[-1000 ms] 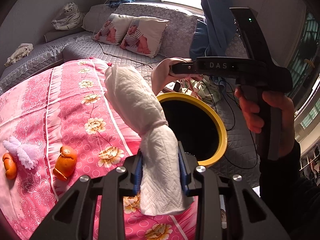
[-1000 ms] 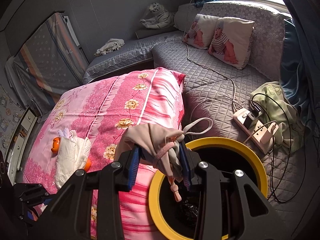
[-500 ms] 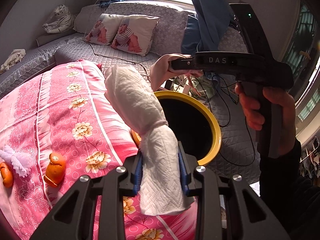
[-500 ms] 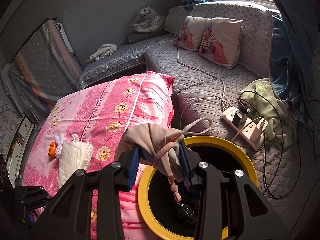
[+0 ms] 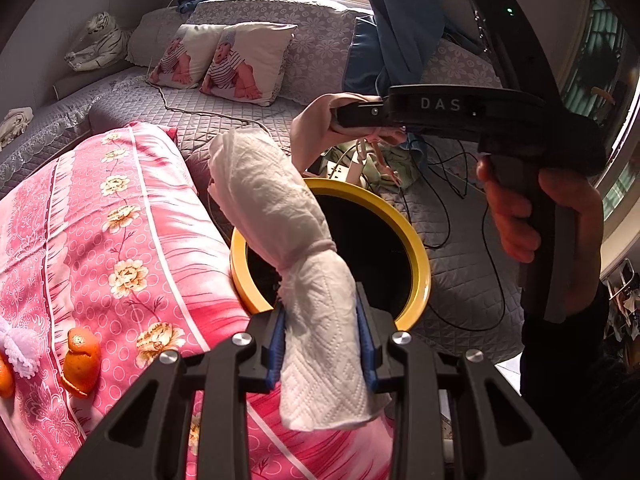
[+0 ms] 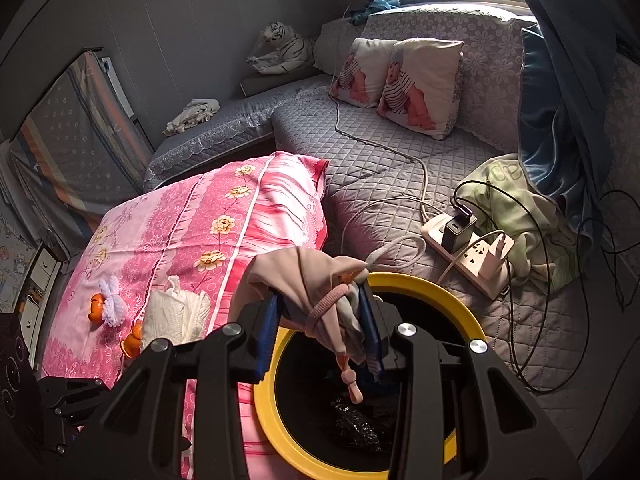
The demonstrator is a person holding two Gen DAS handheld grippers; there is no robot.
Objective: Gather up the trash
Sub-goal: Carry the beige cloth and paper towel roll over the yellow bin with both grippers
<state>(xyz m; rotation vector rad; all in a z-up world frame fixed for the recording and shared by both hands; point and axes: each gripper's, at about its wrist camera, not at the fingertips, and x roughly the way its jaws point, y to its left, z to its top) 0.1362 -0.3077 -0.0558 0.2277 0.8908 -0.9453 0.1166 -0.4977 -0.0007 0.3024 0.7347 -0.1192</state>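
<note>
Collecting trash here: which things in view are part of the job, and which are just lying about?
Part of the job:
- paper towel wad in left gripper
- pink cloth bundle in right gripper
- yellow-rimmed bin
- orange peels on pink quilt

Lying about:
- pillows
- toy tiger
- power strip

Near rim of the yellow bin [image 6: 448,292] covered by the right tool [image 6: 320,328] and its pink cloth bundle [image 6: 320,280]; bin's contents too dark to identify beyond a crumpled black shape. Orange peel [image 5: 3,376] sliced off by the left-wrist view's left edge. Lower end of the paper towel roll [image 5: 320,320] hidden partly between the left tool [image 5: 322,344] fingers.
</note>
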